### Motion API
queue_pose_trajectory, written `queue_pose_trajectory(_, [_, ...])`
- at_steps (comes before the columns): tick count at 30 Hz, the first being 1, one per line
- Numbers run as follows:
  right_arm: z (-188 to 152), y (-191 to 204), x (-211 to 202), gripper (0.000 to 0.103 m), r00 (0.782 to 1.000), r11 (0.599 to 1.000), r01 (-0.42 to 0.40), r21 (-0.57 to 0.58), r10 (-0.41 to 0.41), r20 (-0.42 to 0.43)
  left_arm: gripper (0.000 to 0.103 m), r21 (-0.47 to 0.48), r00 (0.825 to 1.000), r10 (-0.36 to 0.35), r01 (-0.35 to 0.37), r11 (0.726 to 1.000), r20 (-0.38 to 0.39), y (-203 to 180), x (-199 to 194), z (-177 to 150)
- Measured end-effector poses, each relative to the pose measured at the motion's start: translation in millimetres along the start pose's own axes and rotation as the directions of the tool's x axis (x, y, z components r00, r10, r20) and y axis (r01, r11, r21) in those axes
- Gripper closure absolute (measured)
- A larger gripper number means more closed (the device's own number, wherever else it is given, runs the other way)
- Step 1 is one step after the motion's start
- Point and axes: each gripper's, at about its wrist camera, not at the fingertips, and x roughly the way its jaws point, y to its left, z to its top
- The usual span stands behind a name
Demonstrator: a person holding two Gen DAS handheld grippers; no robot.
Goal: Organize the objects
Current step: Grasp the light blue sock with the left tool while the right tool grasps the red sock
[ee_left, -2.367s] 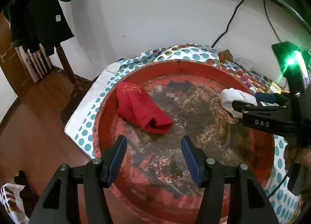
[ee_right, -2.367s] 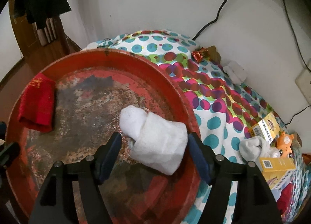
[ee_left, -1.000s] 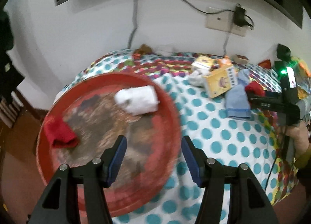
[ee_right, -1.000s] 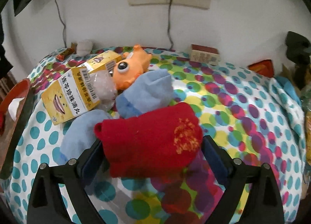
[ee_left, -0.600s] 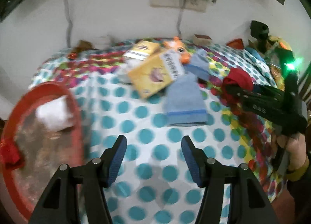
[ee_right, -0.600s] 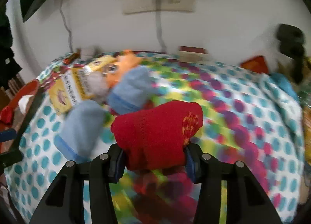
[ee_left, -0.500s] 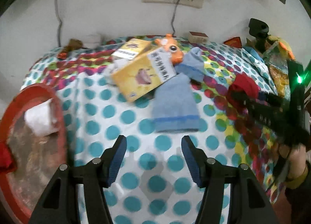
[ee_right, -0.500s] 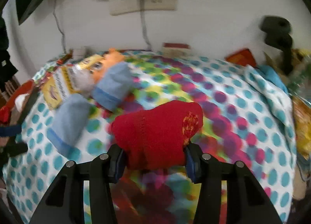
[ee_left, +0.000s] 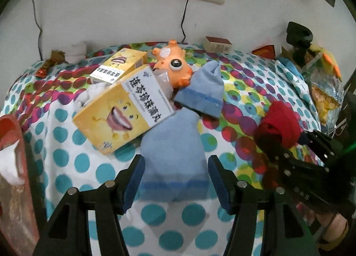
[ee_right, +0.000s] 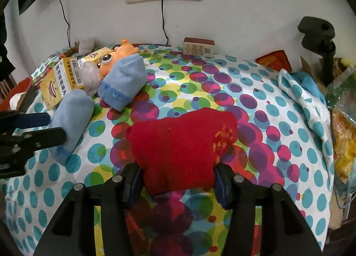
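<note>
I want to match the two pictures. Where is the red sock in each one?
Left wrist view: the red sock is at the right, clamped in the right hand-held gripper.
Right wrist view: bottom middle, between that gripper's fingers.
Shared landmark: the orange toy.

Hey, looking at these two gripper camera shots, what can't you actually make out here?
- Red tray: cut off by the left edge in the left wrist view.
- White sock: mostly hidden behind the yellow box.
- Blue sock: partly covered by the left gripper in the right wrist view.
- Small box by the wall: print too small to read.
</note>
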Motion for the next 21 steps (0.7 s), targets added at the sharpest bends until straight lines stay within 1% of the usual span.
queue_pose_trajectory(1, [0.1, 0.1, 0.3, 0.053, 1.000, 1.000, 0.005, -0.006, -0.005, -0.001, 0.042, 0.003, 1.000, 0.013, -0.013, 1.000, -0.017, -0.1, 6.2, 2.0])
queue_pose_trajectory(2, [0.3, -1.2, 0.3, 0.053, 1.000, 1.000, 0.005, -0.005, -0.005, 0.000, 0.042, 0.009, 1.000, 0.018, -0.018, 1.000, -0.018, -0.8, 8.8, 2.9])
queue_pose_trajectory(7, [0.6, 0.4, 0.4, 0.053, 1.000, 1.000, 0.004, -0.005, -0.004, 0.000, 0.042, 0.042, 0.998, 0.066, -0.066, 0.997, 0.010, -5.3, 16.0, -0.3])
queue_pose_trajectory(8, [0.3, -0.2, 0.0, 0.053, 1.000, 1.000, 0.005, -0.005, -0.005, 0.000, 0.044, 0.046, 0.997, 0.070, -0.071, 0.996, 0.017, -5.8, 15.8, -0.8])
queue_pose_trajectory(9, [0.3, -0.5, 0.0, 0.053, 1.000, 1.000, 0.003, -0.004, -0.003, 0.000, 0.050, 0.045, 0.997, 0.070, -0.071, 0.996, 0.024, -5.6, 15.2, -1.9])
queue_pose_trajectory(10, [0.3, 0.2, 0.0, 0.053, 1.000, 1.000, 0.004, -0.005, -0.004, 0.000, 0.053, 0.051, 0.997, 0.078, -0.080, 0.996, 0.029, -6.2, 14.4, -2.6])
queue_pose_trajectory(11, [0.2, 0.3, -0.1, 0.053, 1.000, 1.000, 0.006, -0.006, -0.006, 0.000, 0.064, 0.054, 0.997, 0.074, -0.076, 0.996, 0.030, -6.5, 12.8, -2.8])
queue_pose_trajectory(12, [-0.1, -1.2, -0.3, 0.053, 1.000, 1.000, 0.007, -0.006, -0.007, 0.000, 0.072, 0.054, 0.997, 0.069, -0.071, 0.996, 0.029, -6.5, 10.7, -3.0])
queue_pose_trajectory(15, [0.2, 0.0, 0.1, 0.053, 1.000, 1.000, 0.004, -0.005, -0.004, 0.000, 0.076, 0.071, 0.997, 0.072, -0.074, 0.995, 0.025, -8.8, 5.1, -5.6])
queue_pose_trajectory(17, [0.3, 0.2, 0.2, 0.053, 1.000, 1.000, 0.005, -0.005, -0.005, 0.000, 0.076, 0.076, 0.997, 0.072, -0.074, 0.994, 0.032, -10.7, 1.3, -8.4])
queue_pose_trajectory(21, [0.3, -0.1, 0.3, 0.053, 1.000, 1.000, 0.004, -0.005, -0.004, 0.000, 0.076, 0.080, 0.998, 0.051, -0.053, 0.995, 0.033, -14.0, -7.6, -16.3])
